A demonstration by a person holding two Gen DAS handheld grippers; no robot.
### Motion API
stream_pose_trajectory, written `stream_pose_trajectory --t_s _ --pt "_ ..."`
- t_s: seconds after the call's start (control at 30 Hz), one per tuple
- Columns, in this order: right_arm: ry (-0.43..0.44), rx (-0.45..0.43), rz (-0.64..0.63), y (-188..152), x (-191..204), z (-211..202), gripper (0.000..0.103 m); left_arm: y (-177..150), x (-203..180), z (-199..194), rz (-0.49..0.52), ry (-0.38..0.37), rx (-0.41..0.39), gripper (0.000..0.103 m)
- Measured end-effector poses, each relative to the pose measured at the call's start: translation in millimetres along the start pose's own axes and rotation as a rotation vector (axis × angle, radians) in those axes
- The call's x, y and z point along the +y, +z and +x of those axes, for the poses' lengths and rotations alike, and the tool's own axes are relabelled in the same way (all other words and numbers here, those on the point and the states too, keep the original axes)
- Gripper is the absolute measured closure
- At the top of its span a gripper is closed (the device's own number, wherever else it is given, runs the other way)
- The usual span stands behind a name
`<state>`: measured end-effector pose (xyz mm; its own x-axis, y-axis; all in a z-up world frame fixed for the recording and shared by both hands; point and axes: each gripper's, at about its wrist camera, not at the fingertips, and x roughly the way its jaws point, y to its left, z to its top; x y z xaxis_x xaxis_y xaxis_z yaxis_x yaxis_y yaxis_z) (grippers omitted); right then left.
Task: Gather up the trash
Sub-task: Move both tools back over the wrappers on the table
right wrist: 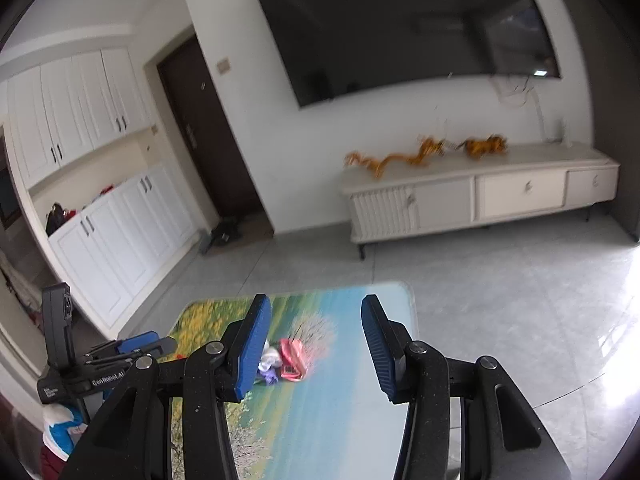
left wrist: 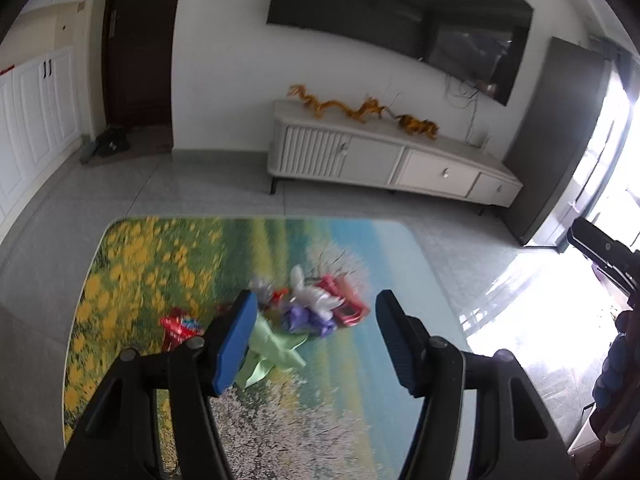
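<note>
Landscape-print table [left wrist: 360, 360], grey tile floor [left wrist: 200, 184], wall TV [right wrist: 400, 28].

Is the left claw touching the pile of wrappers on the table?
Cannot tell. In the left wrist view the left claw stands open with nothing between its fingers, but its left finger overlaps the green wrapper, and blur hides any gap.

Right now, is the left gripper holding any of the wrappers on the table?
No, the left gripper is open and empty above the table; the wrappers lie untouched in a pile.

Home living room: wall television [right wrist: 404, 28], sideboard [right wrist: 480, 196]
</note>
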<state>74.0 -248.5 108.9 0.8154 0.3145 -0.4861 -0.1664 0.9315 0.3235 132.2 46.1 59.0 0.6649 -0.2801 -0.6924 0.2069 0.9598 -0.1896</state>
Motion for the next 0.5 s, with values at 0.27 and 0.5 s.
stream_pose_trajectory --t_s 0.27,0.5 --pt "0.057 0.195 -0.034 -36 6 115 0.058 -36 33 68 -0.091 0.036 0.088 0.043" --pt "0.101 0.327 -0.057 -73 18 186 0.058 -46 42 98 -0.109 0.052 0.111 0.043"
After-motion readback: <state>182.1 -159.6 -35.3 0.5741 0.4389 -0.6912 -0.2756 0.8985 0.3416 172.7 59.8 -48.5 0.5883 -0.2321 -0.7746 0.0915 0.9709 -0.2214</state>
